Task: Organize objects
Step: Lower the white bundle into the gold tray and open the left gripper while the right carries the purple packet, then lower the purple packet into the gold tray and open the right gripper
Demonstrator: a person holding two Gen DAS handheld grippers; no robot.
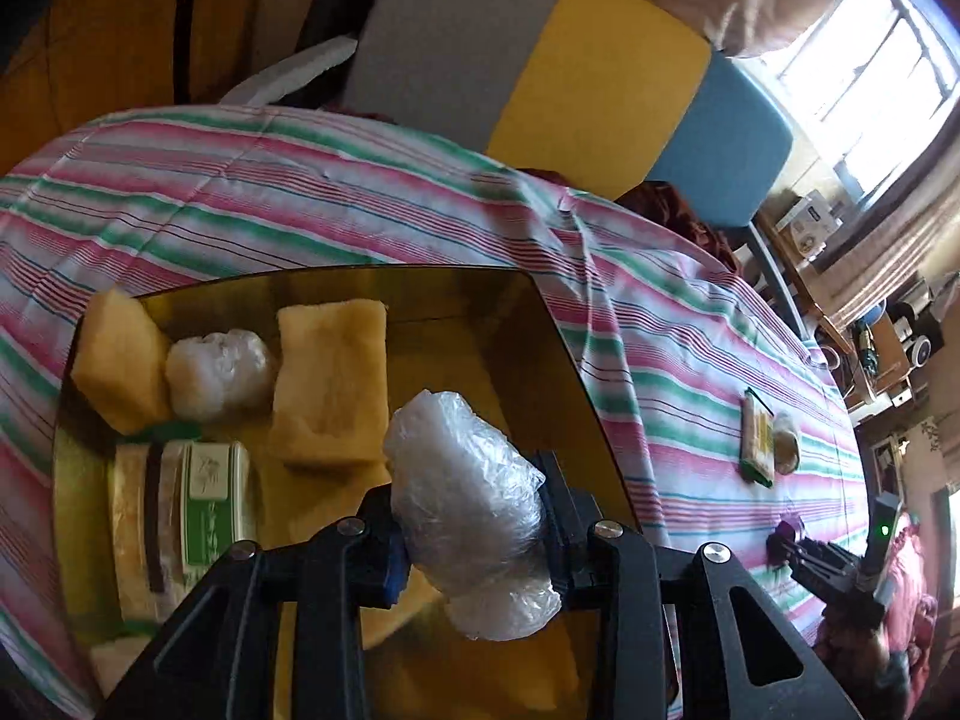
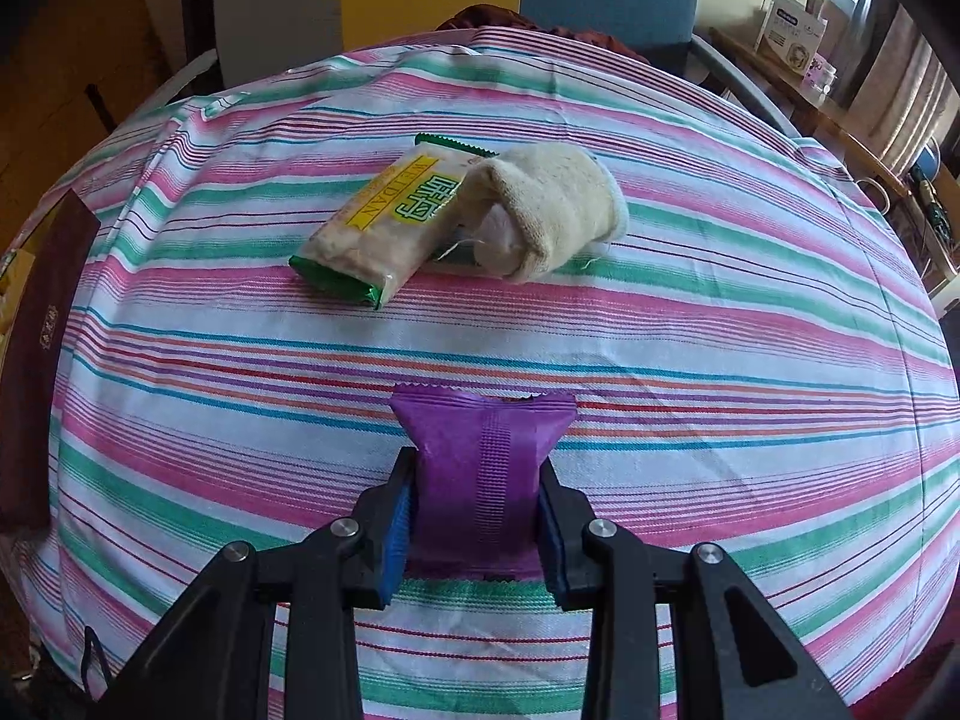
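Observation:
My left gripper is shut on a clear plastic-wrapped bundle and holds it above a shiny gold tray. In the tray lie two yellow sponge pieces, another plastic-wrapped bundle and a green-and-white packet. My right gripper is shut on a purple snack packet just above the striped tablecloth. Beyond it lie a green-and-yellow biscuit packet and a cream rolled sock, touching each other. The right gripper also shows in the left wrist view.
A dark brown box lies at the left table edge. Chairs with grey, yellow and blue backs stand behind the table. A shelf with boxes is at the far right.

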